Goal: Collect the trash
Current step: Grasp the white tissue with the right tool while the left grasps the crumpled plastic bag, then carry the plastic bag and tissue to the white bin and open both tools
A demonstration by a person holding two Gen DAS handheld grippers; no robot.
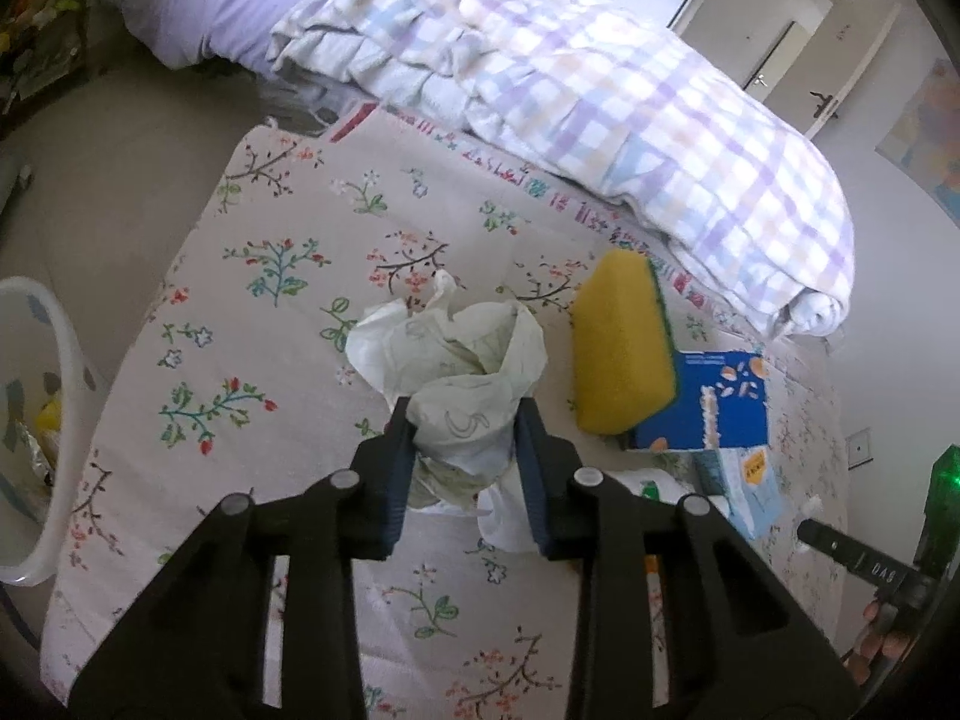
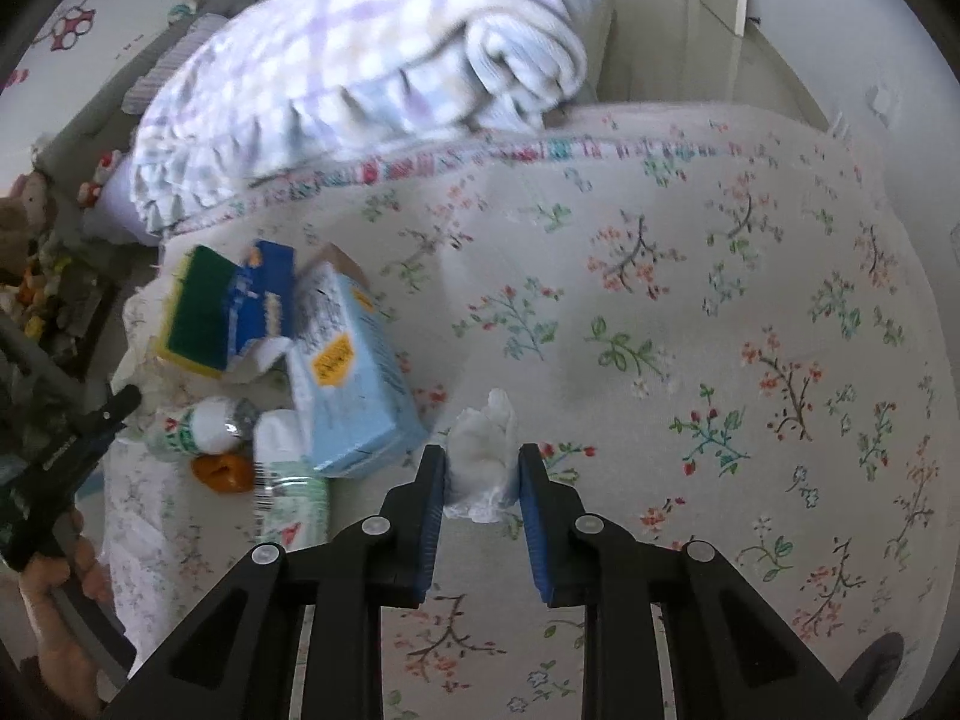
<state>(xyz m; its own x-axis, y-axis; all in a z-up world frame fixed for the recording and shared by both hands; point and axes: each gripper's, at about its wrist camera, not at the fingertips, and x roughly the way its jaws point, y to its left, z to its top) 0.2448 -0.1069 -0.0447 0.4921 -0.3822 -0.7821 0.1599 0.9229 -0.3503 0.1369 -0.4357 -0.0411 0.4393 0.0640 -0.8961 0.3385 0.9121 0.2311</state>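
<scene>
Left tongs (image 1: pixel 463 420) pinching crumpled white plastic bag (image 1: pixel 456 360) | right tongs (image 2: pixel 482 468) pinching white tissue wad (image 2: pixel 485 456) | lift both straight, bin (image 1: pixel 36 420) at nine o'clock.

The right gripper (image 2: pixel 481 468) presses its jaws on a white crumpled tissue (image 2: pixel 483 461) on the flowered bed (image 2: pixel 720 312); a light blue box (image 2: pixel 354 384) lies just beside.

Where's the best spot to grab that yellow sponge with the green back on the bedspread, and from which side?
Probably grip the yellow sponge across its thin dimension, one finger on the yellow face, one on the green back. Come from above at its upper end: it leans tilted against the blue box, so that end stands clear while the lower end is crowded.
</scene>
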